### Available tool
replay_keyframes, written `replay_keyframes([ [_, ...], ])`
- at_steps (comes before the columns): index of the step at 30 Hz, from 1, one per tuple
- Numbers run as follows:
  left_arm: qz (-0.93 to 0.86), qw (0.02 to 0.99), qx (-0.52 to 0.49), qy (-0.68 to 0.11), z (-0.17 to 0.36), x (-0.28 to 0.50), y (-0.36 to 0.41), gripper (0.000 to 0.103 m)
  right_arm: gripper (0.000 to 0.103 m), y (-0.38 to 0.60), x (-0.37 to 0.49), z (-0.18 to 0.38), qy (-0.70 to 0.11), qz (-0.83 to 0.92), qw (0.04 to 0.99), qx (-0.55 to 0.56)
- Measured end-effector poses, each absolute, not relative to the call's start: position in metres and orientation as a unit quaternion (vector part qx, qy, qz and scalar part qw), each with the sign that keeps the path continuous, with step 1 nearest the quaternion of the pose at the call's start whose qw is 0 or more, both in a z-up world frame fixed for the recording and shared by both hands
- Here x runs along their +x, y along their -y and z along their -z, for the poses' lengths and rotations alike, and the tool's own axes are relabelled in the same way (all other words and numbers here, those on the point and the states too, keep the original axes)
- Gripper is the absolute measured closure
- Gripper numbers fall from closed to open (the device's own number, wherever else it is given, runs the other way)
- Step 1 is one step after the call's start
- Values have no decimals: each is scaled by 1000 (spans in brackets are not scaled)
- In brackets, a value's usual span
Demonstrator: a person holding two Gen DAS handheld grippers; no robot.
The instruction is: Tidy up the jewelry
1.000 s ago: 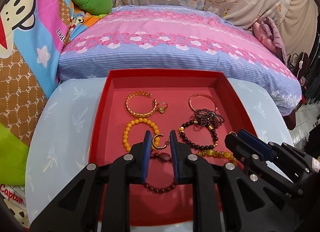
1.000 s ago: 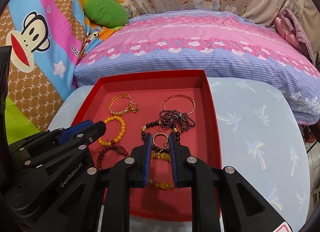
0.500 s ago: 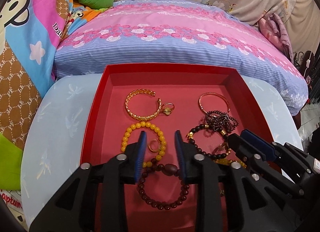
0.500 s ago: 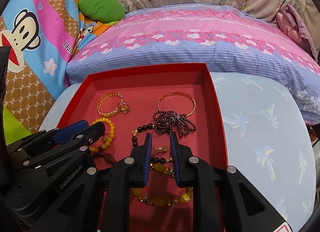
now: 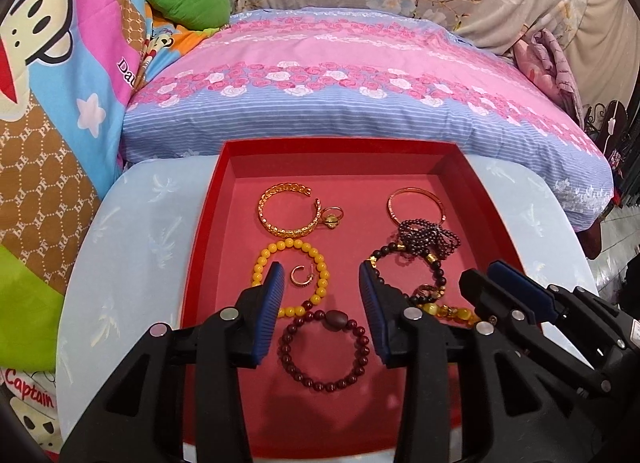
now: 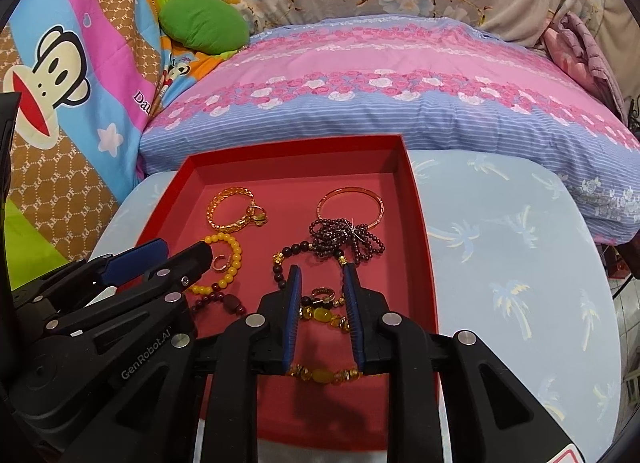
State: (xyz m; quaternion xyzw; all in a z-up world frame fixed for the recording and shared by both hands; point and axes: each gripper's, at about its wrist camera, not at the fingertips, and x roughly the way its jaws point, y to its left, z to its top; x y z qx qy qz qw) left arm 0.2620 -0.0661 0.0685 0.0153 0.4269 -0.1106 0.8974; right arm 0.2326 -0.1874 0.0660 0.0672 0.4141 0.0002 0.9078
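A red tray (image 5: 200, 247) (image 6: 420, 223) holds the jewelry. In the left wrist view my left gripper (image 5: 322, 281) is open and empty above a small gold ring (image 5: 301, 275) lying inside the yellow bead bracelet (image 5: 320, 263); a dark red bead bracelet (image 5: 324, 347) lies below. My right gripper (image 6: 319, 281) is open, with a gold ring (image 6: 322, 294) lying free between its fingers over an amber bead bracelet (image 6: 320, 317). A gold cuff (image 5: 286, 211), a thin bangle (image 5: 416, 203) and dark bead strands (image 5: 428, 237) lie further back.
The tray sits on a pale blue round table (image 6: 508, 263). A pink and blue pillow (image 5: 360, 95) borders the table's far edge. Cartoon-print bedding (image 5: 52, 103) is at the left. My right gripper body (image 5: 540, 311) is close beside the left one.
My left gripper let go of the small gold ring inside the yellow bracelet, opened wide and pulled back. My right gripper opened and its ring now rests in the tray.
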Motion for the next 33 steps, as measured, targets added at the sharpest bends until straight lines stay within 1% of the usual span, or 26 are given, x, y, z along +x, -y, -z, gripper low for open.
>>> replay_keyframes([
  [5,106,902,17,-417,-85,239,62,66,72,181,209,-86,-395,17,917,42],
  [7,103,904,20,-415,-91,227,60,66,71,179,197,-92,-391,21,919,37],
  [9,95,906,26,-411,-95,216,59,63,70,177,186,-96,-389,22,920,34],
  [12,85,909,32,-406,-100,200,55,58,69,175,170,-101,-389,21,920,34],
  [14,78,911,34,-404,-101,190,52,54,67,173,161,-102,-389,22,921,32],
  [21,64,911,39,-405,-101,164,44,45,53,172,134,-101,-389,36,920,35],
  [23,53,913,46,-401,-100,158,43,39,49,174,128,-100,-389,44,920,34],
  [27,40,916,50,-395,-98,148,41,31,40,178,117,-97,-387,56,920,35],
  [29,36,916,50,-396,-97,146,39,26,38,180,114,-95,-386,58,920,39],
  [33,32,913,47,-403,-91,141,36,19,33,185,106,-88,-387,60,919,49],
])
